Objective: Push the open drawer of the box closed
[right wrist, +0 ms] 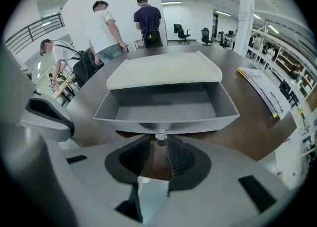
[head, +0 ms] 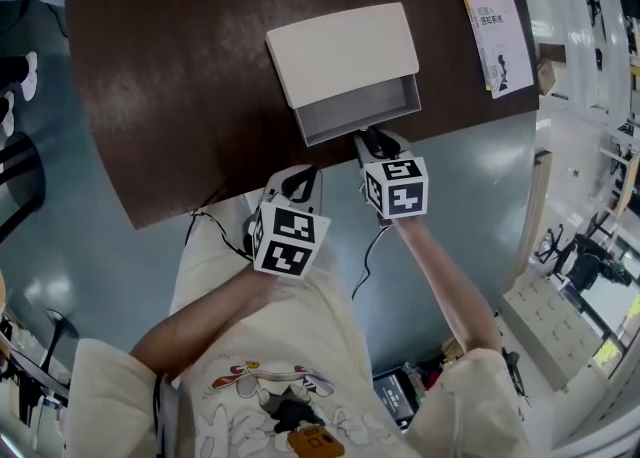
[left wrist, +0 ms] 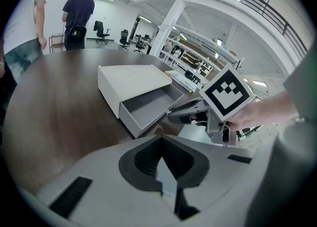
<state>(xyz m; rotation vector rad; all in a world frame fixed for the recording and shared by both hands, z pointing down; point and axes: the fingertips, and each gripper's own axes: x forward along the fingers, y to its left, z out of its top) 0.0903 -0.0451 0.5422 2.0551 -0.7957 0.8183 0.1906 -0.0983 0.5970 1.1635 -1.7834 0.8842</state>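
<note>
**Right gripper open at the drawer front, left gripper closed beside it**

The right gripper [right wrist: 158, 144] points steeply down at the drawer's front with its jaws apart. The small clear knob [right wrist: 160, 136] sits right at their tips, and neither pad presses on it. Just beside it, near the table's edge, the left gripper [left wrist: 159, 141] has its jaws drawn together at the tips with nothing between them.

The grey drawer [head: 360, 111] stands pulled out of the cream box [head: 340, 46] and is empty inside. Its front is close to the near edge of the dark wooden table [head: 170, 76]. A booklet [head: 497, 41] lies well apart on the table's right side. Three people [right wrist: 106, 23] stand beyond the far edge.
</note>
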